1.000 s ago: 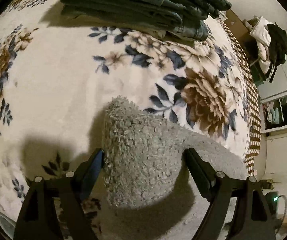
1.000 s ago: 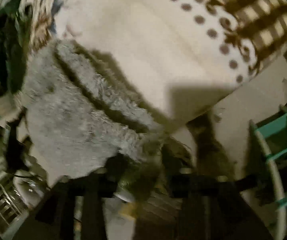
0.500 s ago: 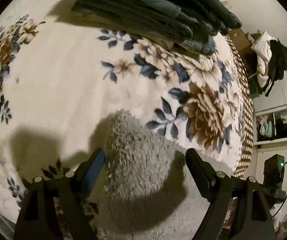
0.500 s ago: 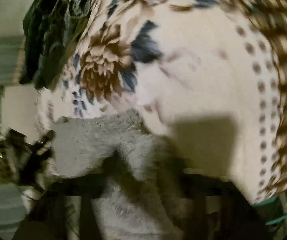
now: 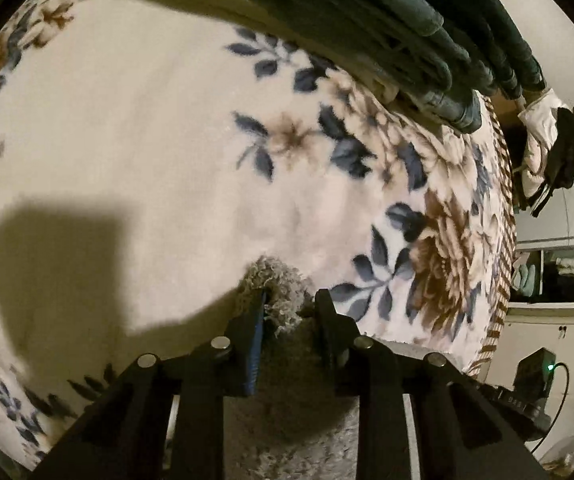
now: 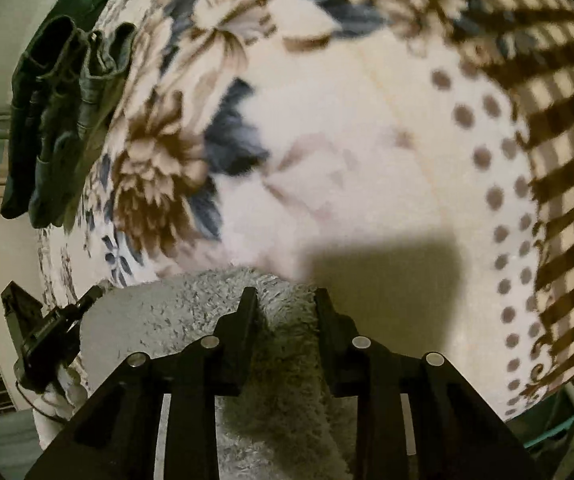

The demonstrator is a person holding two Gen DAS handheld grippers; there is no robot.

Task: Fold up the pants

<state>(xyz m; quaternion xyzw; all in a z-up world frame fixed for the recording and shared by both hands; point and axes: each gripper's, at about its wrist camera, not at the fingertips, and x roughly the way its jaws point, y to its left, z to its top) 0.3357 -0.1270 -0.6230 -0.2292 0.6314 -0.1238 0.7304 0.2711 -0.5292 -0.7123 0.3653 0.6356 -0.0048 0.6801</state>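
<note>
We see a bed covered by a cream floral blanket, printed with blue leaves and brown blooms; its border carries brown dots and a brown check band. Directly on the blanket lie two items. A grey fuzzy pair of pants rests at the near edge, immediately ahead of and beneath the tool fingers in both wrist views, and runs off the lower edge of both views. A stack of folded dark green and denim garments lies well ahead of the left tool, at the far side of the blanket; from the right tool it appears far to the left.
</note>
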